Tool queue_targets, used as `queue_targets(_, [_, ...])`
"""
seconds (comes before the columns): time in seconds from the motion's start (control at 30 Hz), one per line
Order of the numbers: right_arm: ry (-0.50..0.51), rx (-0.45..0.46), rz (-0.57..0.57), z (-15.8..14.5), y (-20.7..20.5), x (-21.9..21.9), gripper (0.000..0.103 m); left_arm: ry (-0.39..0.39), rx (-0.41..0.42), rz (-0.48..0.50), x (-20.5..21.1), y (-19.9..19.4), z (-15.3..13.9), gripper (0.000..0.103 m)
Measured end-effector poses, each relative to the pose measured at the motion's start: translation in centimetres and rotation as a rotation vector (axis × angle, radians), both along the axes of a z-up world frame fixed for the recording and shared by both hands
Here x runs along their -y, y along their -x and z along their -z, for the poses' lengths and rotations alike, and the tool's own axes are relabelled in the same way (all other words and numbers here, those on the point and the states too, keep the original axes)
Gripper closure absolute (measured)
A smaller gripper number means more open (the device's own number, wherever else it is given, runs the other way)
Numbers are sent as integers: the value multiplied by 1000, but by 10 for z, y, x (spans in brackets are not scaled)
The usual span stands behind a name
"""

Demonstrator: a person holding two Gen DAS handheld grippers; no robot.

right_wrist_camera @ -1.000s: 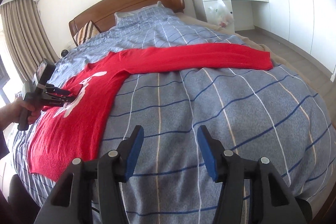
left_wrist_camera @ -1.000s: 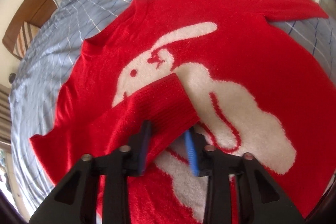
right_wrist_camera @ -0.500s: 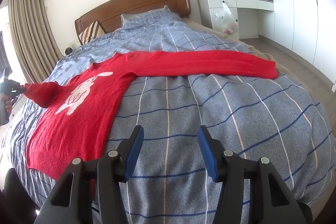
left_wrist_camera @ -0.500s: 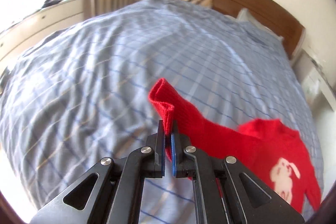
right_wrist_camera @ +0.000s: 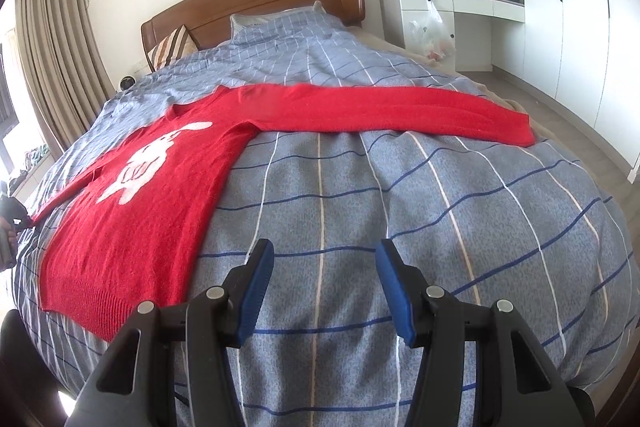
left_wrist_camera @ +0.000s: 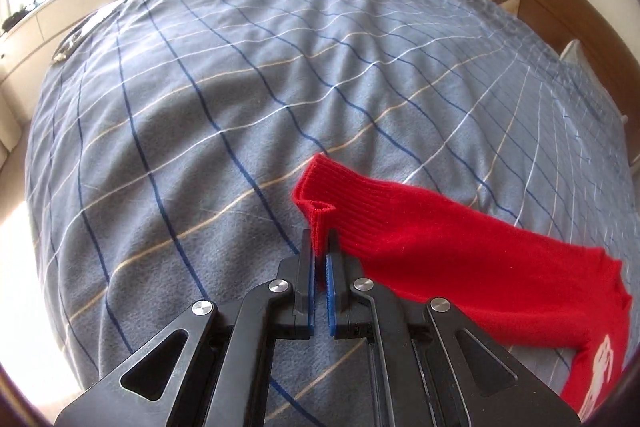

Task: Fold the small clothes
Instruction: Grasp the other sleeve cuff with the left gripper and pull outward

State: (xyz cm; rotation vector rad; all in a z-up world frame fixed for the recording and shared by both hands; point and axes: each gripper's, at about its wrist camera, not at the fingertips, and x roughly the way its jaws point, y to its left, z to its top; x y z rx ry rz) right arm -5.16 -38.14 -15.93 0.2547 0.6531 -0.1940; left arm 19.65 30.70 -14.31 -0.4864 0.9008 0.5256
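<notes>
While our left gripper (left_wrist_camera: 319, 251) pinches the ribbed cuff (left_wrist_camera: 320, 195) of the red sweater (right_wrist_camera: 152, 195), drawing that sleeve out over the blue checked bedspread (left_wrist_camera: 200, 131), our right gripper (right_wrist_camera: 325, 279) hangs with fingers apart and empty above the bed beside the sweater's spread body.

Left gripper (left_wrist_camera: 319, 247) clamped; right gripper (right_wrist_camera: 325, 259) agape

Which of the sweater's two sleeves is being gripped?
The sleeve pinched at its cuff in the shut left tool. The other sleeve lies flat across the bed, untouched.
</notes>
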Motion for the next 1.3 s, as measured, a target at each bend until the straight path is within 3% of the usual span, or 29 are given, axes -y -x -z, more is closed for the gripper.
queue_targets(0.63, [-6, -7, 3, 2, -1, 0, 50, 20, 18, 31, -5, 7, 16, 100])
queue_targets(0.8, [-10, -8, 7, 3, -2, 0, 49, 83, 48, 24, -13, 14, 16, 94])
queue_targets(0.9, [-11, -7, 9, 3, -1, 1, 48, 114, 68, 11, -17, 22, 12, 84])
queue_targets(1.03, [-12, -3, 8, 3, -1, 1, 47, 110, 93, -23, -17, 43, -1, 44])
queue_targets(1.1, [-14, 0, 8, 2, -1, 2, 47, 95, 101, -41, -18, 54, -9, 30])
queue_targets(1.3, [-16, 9, 12, 1, 0, 3, 46, 73, 150, -27, -10, 86, -30, 22])
